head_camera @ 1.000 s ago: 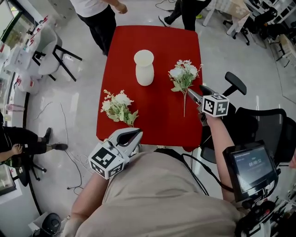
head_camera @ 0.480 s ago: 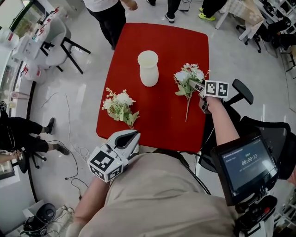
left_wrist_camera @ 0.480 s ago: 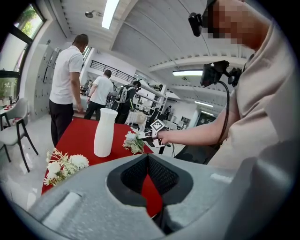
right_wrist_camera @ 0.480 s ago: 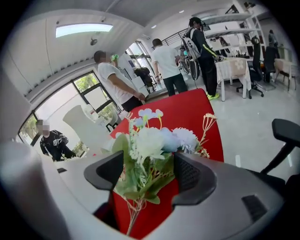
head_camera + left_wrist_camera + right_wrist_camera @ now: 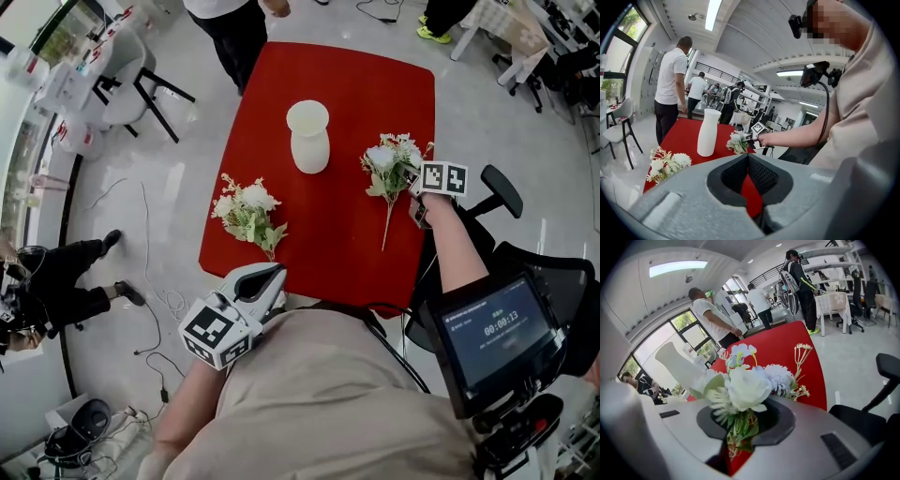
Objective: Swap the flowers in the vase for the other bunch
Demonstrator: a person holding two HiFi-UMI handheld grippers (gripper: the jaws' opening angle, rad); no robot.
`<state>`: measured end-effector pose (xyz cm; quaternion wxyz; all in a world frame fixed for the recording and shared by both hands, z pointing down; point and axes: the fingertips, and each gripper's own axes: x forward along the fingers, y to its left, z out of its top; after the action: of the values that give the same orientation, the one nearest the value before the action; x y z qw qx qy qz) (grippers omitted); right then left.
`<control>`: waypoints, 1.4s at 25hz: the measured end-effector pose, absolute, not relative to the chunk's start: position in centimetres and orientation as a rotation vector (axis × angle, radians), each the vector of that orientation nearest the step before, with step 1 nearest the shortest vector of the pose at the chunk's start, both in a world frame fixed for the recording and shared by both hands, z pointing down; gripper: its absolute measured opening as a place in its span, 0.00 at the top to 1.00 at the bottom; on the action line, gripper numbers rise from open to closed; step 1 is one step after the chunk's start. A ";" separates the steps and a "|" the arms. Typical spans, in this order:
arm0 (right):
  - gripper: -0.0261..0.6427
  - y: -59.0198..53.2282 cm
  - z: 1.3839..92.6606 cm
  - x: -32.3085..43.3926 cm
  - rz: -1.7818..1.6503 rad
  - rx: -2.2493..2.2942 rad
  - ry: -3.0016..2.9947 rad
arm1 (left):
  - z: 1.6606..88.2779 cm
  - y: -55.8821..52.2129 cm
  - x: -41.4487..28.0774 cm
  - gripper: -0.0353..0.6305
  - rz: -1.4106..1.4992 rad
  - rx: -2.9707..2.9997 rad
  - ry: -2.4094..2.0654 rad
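Over by the table [image 5: 328, 225] edge, my right gripper [image 5: 415, 184] clamps the bunch [image 5: 392, 161] under its blooms, left gripper [image 5: 267, 277] closed and empty; I want a slow lift.

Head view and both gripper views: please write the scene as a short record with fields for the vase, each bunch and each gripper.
table: red table, seen from above
vase: white vase, upright, no flowers in it
left bunch: left bunch lies on the table, nothing touching it
right bunch: right bunch lies on the table, stem toward the person
left gripper: left gripper, jaws together, empty
right gripper: right gripper, jaws appear closed on the right bunch below the flower heads
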<state>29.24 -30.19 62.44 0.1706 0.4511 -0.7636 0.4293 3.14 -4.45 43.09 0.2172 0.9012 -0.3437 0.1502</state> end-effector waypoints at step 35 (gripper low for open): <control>0.88 -29.6 22.7 20.4 0.283 1.559 -2.837 | 40.8 -2.0 -2.8 0.94 0.281 2.555 -0.916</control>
<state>20.35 -29.63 22.67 -0.0539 0.4791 -0.8718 0.0870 -2.83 -1.98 40.77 0.2048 0.9165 -0.3284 0.1009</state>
